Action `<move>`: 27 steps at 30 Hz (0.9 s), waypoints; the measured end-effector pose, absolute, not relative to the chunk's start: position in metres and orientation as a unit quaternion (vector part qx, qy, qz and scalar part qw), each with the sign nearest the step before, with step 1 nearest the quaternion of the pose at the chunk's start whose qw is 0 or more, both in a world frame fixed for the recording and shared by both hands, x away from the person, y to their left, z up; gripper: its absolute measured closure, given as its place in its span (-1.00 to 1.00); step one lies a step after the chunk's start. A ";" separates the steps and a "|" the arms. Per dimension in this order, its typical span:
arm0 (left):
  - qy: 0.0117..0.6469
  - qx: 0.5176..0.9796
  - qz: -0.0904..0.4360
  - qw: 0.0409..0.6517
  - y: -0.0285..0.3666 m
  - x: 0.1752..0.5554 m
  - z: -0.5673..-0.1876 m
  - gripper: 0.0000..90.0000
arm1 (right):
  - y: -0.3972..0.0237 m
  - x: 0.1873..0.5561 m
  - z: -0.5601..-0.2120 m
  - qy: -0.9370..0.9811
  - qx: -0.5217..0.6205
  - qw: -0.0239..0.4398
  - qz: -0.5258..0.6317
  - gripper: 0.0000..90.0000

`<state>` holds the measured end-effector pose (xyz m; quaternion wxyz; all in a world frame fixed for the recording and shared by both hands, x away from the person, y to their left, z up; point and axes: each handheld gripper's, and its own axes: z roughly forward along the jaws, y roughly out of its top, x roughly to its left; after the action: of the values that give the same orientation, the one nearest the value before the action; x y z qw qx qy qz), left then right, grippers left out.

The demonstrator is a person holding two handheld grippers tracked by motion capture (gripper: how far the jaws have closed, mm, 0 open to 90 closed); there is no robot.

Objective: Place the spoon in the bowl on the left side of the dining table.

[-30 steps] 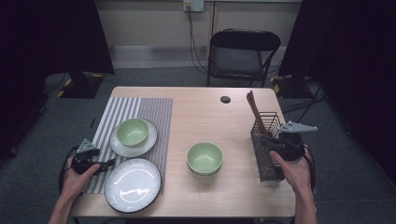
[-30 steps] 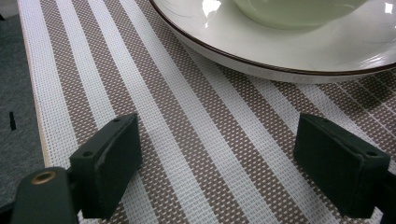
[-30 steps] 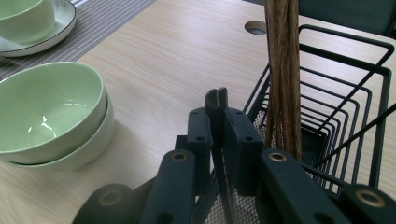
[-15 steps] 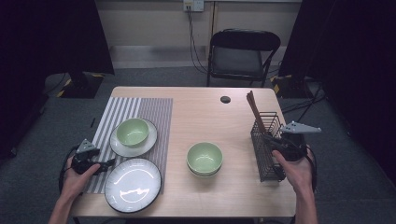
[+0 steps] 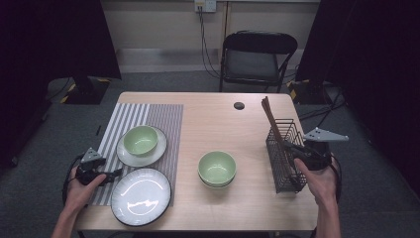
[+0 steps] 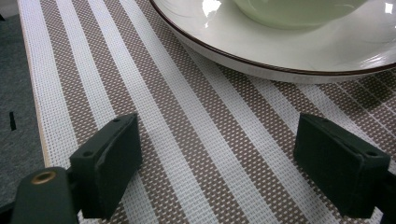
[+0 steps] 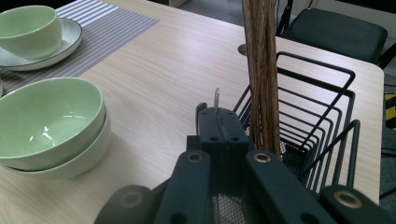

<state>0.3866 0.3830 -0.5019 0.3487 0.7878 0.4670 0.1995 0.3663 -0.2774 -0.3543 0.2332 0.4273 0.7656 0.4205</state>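
Across the bench (image 5: 208, 213) I see bare wood between the striped mat (image 5: 163, 116) and the black wire basket (image 5: 283, 151), which stands close to the right edge, while the white plate (image 5: 141, 196) sits near the front edge and two stacked green bowls (image 5: 217, 168) take the middle. My right claw (image 7: 218, 122) has just been closing and is now pinched on a thin metal utensil handle (image 7: 216, 100) at the basket's near rim, beside brown wooden chopsticks (image 7: 260, 70) that lean tall out of it. My left claw (image 6: 224, 172) rests wide apart and empty over the mat, just short of a saucer (image 6: 280, 56) with a green bowl.
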 end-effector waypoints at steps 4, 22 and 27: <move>0.467 0.788 0.199 0.349 0.383 0.387 -0.502 -0.68 | -0.279 0.367 -0.351 0.760 0.427 0.235 0.430 1.00; 0.467 0.788 0.199 0.349 0.383 0.387 -0.502 -0.68 | -0.278 0.363 -0.345 0.754 0.414 0.231 0.455 1.00; 0.467 0.788 0.199 0.349 0.383 0.387 -0.502 -0.68 | -0.279 0.363 -0.344 0.751 0.414 0.231 0.461 1.00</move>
<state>0.3867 0.3831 -0.5018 0.3490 0.7879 0.4666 0.1992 0.3627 -0.2788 -0.3440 0.2307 0.4137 0.7506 0.4607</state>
